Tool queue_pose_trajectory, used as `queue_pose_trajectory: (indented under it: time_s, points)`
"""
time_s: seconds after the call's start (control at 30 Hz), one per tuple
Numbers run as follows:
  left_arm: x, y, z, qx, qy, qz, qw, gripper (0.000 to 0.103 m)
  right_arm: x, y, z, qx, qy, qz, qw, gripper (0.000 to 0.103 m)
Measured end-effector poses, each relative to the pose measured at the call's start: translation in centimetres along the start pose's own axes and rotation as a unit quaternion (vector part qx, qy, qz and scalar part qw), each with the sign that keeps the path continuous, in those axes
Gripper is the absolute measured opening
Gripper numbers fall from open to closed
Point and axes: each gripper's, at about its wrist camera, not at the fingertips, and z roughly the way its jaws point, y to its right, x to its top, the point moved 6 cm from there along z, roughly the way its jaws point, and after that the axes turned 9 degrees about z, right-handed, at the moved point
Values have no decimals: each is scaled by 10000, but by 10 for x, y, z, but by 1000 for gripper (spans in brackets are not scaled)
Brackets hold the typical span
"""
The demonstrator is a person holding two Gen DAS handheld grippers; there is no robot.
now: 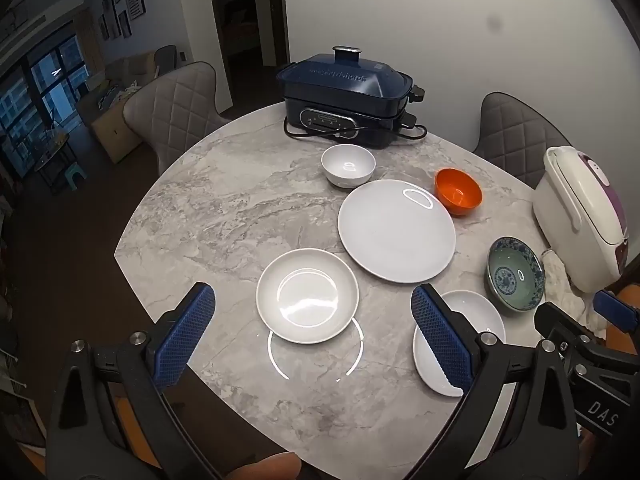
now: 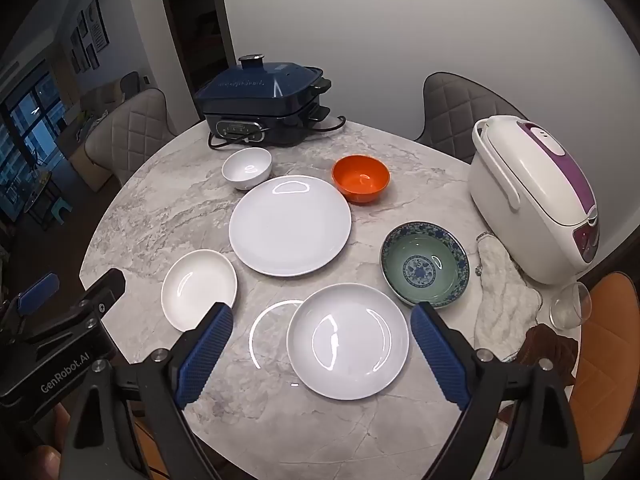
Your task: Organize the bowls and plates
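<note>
My left claw [image 1: 312,336] hangs spread wide with nothing between its pads, and so does my right claw [image 2: 322,350]; neither touches a dish. Straight ahead of the left claw, just past its fingertips, lies the small white dish [image 1: 307,295], flat on the marble table [image 1: 224,208]. The medium white plate [image 2: 347,341] lies between and just beyond the right claw's fingers, so each hand has its own nearest piece. Beyond both, toward the middle, sits the large white plate [image 2: 290,225], which I judge to be the natural base for a stack: it lies ahead and right of my left claw, ahead and left of my right. The round plates have no long axis, so any near rim will do. To the right of my right claw rests the blue-patterned bowl [image 2: 425,264]; farther off are the orange bowl [image 2: 361,178] and the white bowl [image 2: 247,168], near the dark cooker [image 2: 264,100]. My right hand looks nearer its plate, so I would lead with it.
</note>
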Motion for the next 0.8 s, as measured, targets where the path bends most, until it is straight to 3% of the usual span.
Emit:
queue_pose_trajectory:
  time_s: [0.8]
  points:
    - [-2, 6, 3, 27, -90, 45, 9999, 100, 3, 1, 3, 9, -27, 15, 10000, 93]
